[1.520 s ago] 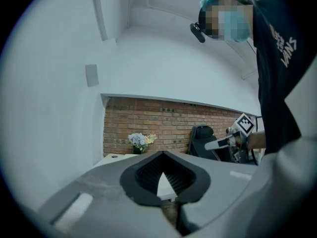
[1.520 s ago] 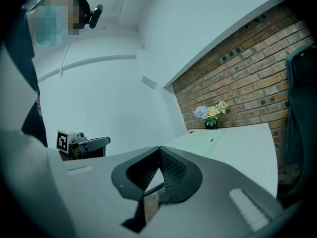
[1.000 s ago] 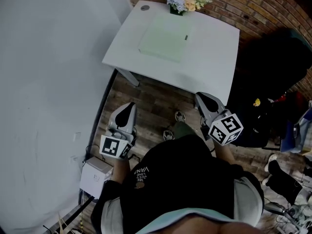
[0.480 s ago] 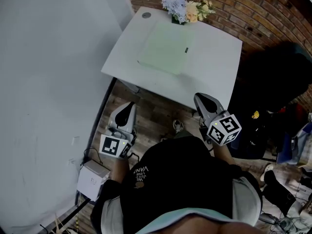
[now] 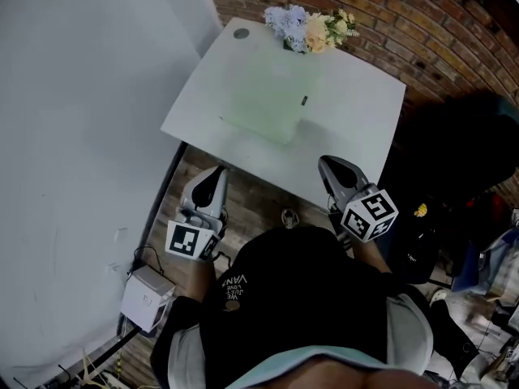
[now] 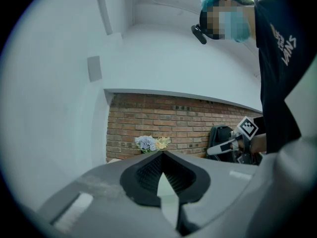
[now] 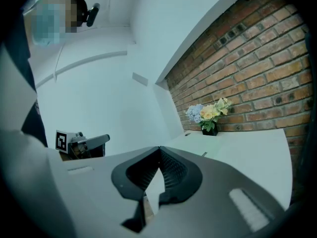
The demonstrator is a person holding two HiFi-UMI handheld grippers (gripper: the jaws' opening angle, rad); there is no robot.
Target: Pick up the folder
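Note:
A pale green folder [image 5: 268, 97] lies flat on the white table [image 5: 357, 120], near its middle, with a small dark clip at its right edge. My left gripper [image 5: 215, 175] is shut and empty, held in front of the table's near left corner. My right gripper [image 5: 328, 164] is shut and empty too, its tips at the table's near edge. Both stay short of the folder. In the left gripper view the closed jaws point level at the table's edge, and the right gripper [image 6: 220, 148] shows beyond them. In the right gripper view the table top [image 7: 247, 150] stretches ahead.
A bunch of blue and yellow flowers [image 5: 312, 29] stands at the table's far edge against the brick wall [image 5: 422, 31]. A round grommet [image 5: 241, 32] marks the far left corner. A white box [image 5: 146, 298] sits on the wooden floor left of me. A dark chair [image 5: 454, 160] stands to the right.
Both grippers and I have moved forward toward the table; the right gripper's tips have reached its near edge. The jaws stayed shut.

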